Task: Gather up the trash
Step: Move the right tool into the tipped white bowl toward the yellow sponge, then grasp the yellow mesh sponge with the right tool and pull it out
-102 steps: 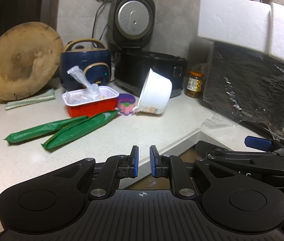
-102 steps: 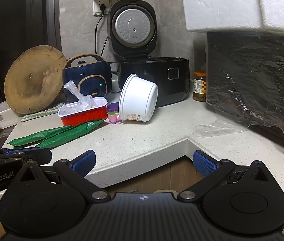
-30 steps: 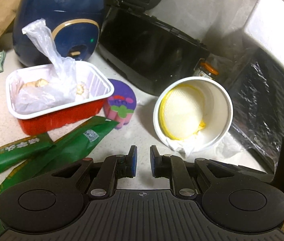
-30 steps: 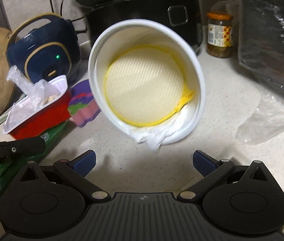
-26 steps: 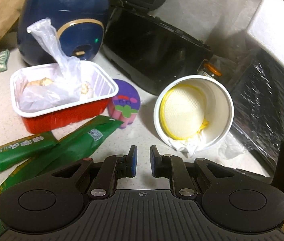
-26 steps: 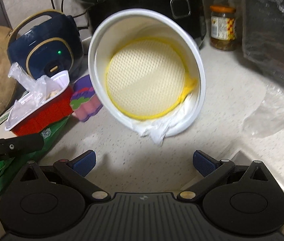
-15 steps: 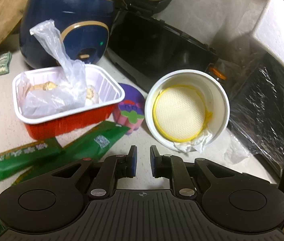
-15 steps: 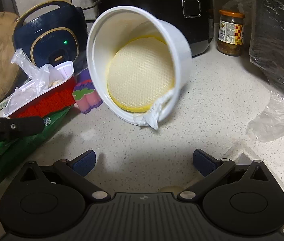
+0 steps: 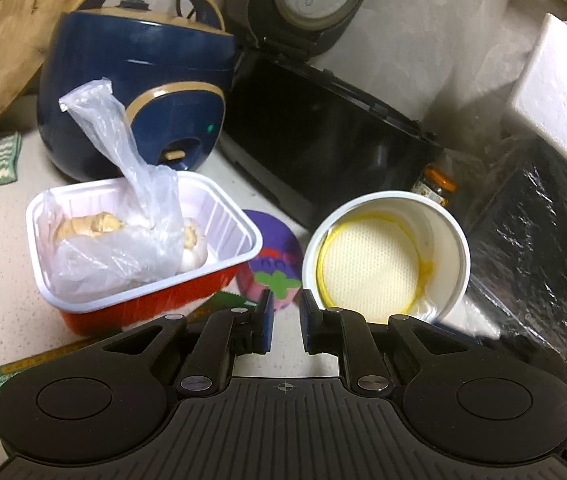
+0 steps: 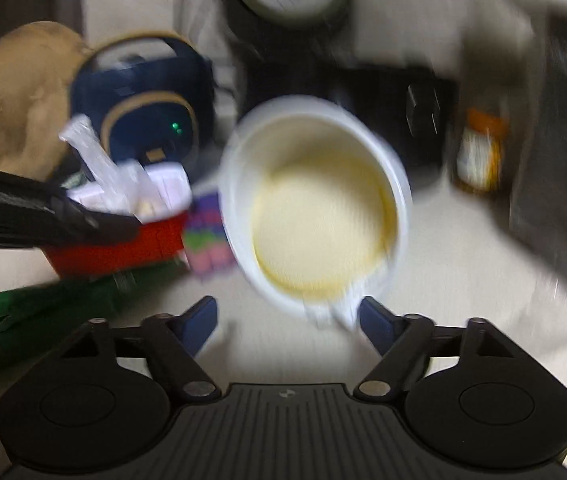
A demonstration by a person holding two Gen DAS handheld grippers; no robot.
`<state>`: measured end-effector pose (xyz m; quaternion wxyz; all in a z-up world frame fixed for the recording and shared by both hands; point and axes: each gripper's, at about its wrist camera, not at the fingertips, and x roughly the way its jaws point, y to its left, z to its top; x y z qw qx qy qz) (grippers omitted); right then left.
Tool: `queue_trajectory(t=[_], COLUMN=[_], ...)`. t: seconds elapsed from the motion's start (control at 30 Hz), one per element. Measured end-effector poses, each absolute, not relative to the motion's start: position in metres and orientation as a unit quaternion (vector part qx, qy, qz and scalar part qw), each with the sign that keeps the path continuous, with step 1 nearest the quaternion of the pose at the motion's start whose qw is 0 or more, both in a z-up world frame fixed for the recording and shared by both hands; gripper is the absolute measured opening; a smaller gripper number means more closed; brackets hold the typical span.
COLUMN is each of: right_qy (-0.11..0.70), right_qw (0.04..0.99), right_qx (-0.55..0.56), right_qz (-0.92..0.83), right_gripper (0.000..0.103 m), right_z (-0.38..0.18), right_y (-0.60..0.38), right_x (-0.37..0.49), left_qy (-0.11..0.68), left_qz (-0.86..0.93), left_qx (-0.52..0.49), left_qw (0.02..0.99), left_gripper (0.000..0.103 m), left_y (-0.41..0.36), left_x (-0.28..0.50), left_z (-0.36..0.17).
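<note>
Now the white tub (image 10: 315,204), lying on its side on the counter (image 10: 463,264) with its mouth facing the camera, is sitting at twelve o'clock of the right gripper (image 10: 288,322), whose jaws have just been closing, half-wide, with only the tub's crumpled liner edge between them and no pad pressing. Meanwhile the left gripper (image 9: 285,322) is hanging narrow and empty, with the red tray (image 9: 143,240) at ten o'clock, a purple lid (image 9: 271,264) at twelve and the tub (image 9: 387,256) at one.
</note>
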<state>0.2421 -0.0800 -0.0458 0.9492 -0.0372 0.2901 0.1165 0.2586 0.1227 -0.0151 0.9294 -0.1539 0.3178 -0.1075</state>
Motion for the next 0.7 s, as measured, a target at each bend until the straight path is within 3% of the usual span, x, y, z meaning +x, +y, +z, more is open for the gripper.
queue_trajectory(t=[0.17, 0.23, 0.3, 0.33, 0.63, 0.7], right_qy=[0.246, 0.223, 0.206, 0.202, 0.284, 0.291], right_qw=[0.956, 0.958, 0.957, 0.957, 0.948, 0.946], right_qx=[-0.13, -0.17, -0.197, -0.202, -0.113, -0.107], right_qz=[0.097, 0.061, 0.047, 0.05, 0.086, 0.094], right_gripper=[0.063, 0.072, 0.09, 0.092, 0.093, 0.085], right_z=[-0.048, -0.053, -0.055, -0.057, -0.07, -0.068], right_y=[-0.05, -0.043, -0.042, -0.043, -0.071, -0.072], right_x=[0.262, 0.276, 0.291, 0.298, 0.37, 0.374], left_qy=[0.324, 0.322, 0.323, 0.324, 0.334, 0.338], left_qz=[-0.11, -0.108, -0.105, -0.104, -0.093, -0.092], left_qx=[-0.152, -0.156, -0.16, -0.161, -0.178, -0.179], left_qw=[0.927, 0.928, 0.927, 0.926, 0.921, 0.919], left_gripper=[0.016, 0.016, 0.016, 0.016, 0.016, 0.016], left_y=[0.126, 0.13, 0.132, 0.134, 0.148, 0.147], left_x=[0.26, 0.26, 0.261, 0.261, 0.267, 0.27], left_z=[-0.018, -0.018, -0.02, -0.021, -0.032, -0.034])
